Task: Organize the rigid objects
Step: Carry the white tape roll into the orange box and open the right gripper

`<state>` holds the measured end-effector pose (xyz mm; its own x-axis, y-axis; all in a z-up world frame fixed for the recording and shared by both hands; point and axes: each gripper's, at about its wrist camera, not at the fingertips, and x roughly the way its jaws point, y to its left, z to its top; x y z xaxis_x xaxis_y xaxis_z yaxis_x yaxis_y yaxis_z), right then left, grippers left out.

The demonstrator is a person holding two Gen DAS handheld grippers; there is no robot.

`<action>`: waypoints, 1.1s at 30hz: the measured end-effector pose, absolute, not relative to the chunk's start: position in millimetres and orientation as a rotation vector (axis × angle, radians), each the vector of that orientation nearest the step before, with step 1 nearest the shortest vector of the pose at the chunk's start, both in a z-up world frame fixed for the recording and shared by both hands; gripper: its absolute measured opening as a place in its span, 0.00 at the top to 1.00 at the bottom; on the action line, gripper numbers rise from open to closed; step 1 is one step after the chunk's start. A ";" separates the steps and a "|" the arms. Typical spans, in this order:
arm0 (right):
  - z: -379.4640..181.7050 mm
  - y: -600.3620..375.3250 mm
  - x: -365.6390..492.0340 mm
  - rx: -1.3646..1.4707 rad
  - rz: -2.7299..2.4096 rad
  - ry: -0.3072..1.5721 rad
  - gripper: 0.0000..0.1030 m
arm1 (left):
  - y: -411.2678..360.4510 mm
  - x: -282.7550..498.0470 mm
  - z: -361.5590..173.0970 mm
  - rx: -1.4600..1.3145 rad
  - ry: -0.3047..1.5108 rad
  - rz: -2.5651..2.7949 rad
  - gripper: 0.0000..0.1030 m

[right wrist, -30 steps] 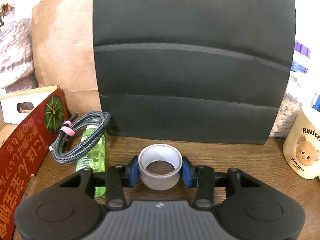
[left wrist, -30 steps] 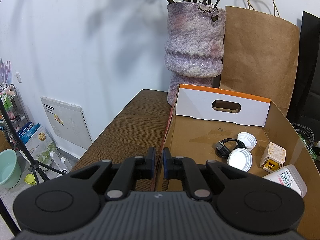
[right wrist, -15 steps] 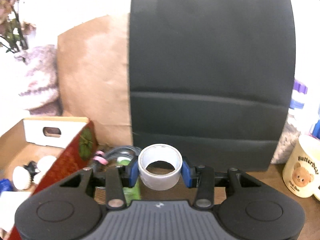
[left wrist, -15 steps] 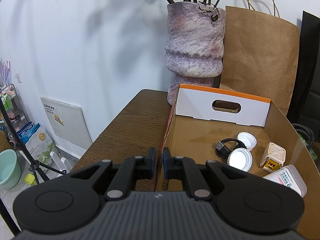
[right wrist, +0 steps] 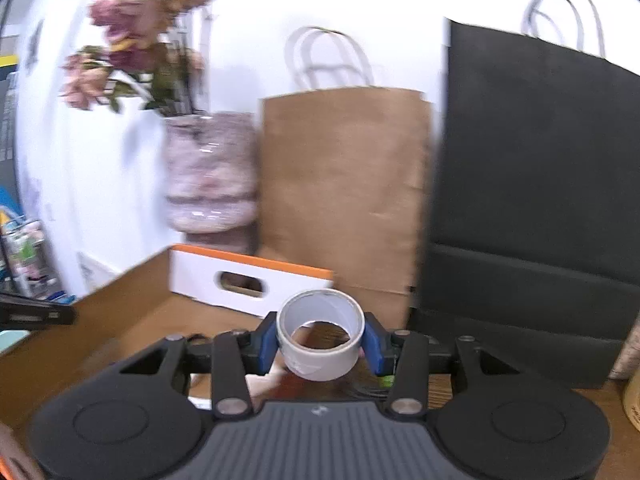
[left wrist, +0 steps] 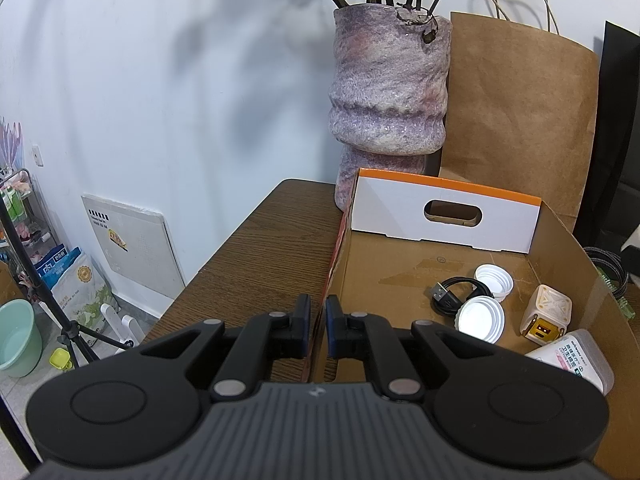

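My left gripper (left wrist: 317,328) is shut on the left wall of an open cardboard box (left wrist: 440,216), whose thin edge runs between the pads. Inside the box lie two white caps (left wrist: 480,318), a black USB cable (left wrist: 456,296), a cream cube charger (left wrist: 546,316) and a white plastic case (left wrist: 572,356). My right gripper (right wrist: 321,340) is shut on a grey-white roll of tape (right wrist: 320,360), its blue pads pressing both sides. The roll hangs in the air near the right side of the cardboard box (right wrist: 200,276). This view is blurred.
A tall mottled vase (left wrist: 388,100) with flowers and a brown paper bag (left wrist: 516,120) stand behind the box. A black paper bag (right wrist: 540,200) stands to the right. A braided cable (left wrist: 608,272) lies outside the box's right wall. The wooden table (left wrist: 260,264) ends at the left.
My right gripper rose and swung left with the tape roll, from the table before the black bag toward the box. The left gripper kept still.
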<state>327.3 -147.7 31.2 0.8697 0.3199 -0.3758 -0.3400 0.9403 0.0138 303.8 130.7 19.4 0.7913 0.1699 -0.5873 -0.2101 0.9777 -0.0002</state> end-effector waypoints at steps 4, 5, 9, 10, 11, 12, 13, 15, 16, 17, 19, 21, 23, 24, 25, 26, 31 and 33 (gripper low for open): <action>33.3 -123.4 319.5 -0.087 0.408 0.378 0.59 | 130.6 303.8 19.4 -0.066 0.625 0.205 0.91; 33.3 -118.5 317.5 -0.093 0.421 0.380 0.59 | 130.8 303.8 19.4 -0.066 0.625 0.205 0.91; 34.8 -100.2 312.5 -0.111 0.455 0.391 0.59 | 130.6 303.8 19.4 -0.066 0.625 0.205 0.91; 35.2 -97.0 311.2 -0.112 0.462 0.391 0.59 | 130.6 303.8 19.4 -0.066 0.625 0.205 0.91; 36.1 -94.0 309.7 -0.113 0.469 0.389 0.59 | 130.8 303.8 19.4 -0.066 0.625 0.205 0.91; 37.1 -90.9 308.7 -0.114 0.475 0.389 0.59 | 131.0 303.9 19.4 -0.066 0.625 0.205 0.91; 38.4 -88.1 309.6 -0.113 0.481 0.389 0.59 | 130.3 304.1 19.4 -0.065 0.625 0.205 0.91; 39.8 -82.4 308.7 -0.111 0.493 0.390 0.59 | 130.8 304.2 19.4 -0.065 0.625 0.205 0.91; 40.4 -79.6 309.1 -0.112 0.496 0.392 0.59 | 130.3 304.1 19.4 -0.066 0.625 0.205 0.91; 40.6 -77.0 310.7 -0.113 0.498 0.395 0.59 | 130.3 304.1 19.4 -0.066 0.625 0.205 0.91; 39.5 -72.3 311.4 -0.123 0.502 0.406 0.59 | 130.1 303.9 19.5 -0.064 0.622 0.206 0.91; 38.6 -68.8 312.4 -0.141 0.491 0.416 0.59 | 129.8 304.1 19.9 -0.061 0.619 0.206 0.91; 37.4 -68.7 314.4 -0.138 0.497 0.430 0.59 | 127.9 303.4 20.6 -0.057 0.616 0.206 0.91; 36.6 -68.1 315.6 -0.140 0.496 0.439 0.59 | 127.7 303.5 20.6 -0.055 0.615 0.206 0.91; 36.2 -67.7 315.9 -0.141 0.495 0.443 0.59 | 127.8 303.5 20.7 -0.056 0.615 0.206 0.91; 36.1 -67.4 315.8 -0.143 0.499 0.444 0.59 | 127.9 303.3 20.8 -0.056 0.615 0.205 0.91; 37.1 -65.8 312.9 -0.162 0.493 0.434 0.19 | 128.1 302.7 20.7 -0.057 0.615 0.206 0.91; 38.7 -66.2 309.1 -0.166 0.494 0.411 0.07 | 127.9 302.6 20.8 -0.056 0.615 0.205 0.91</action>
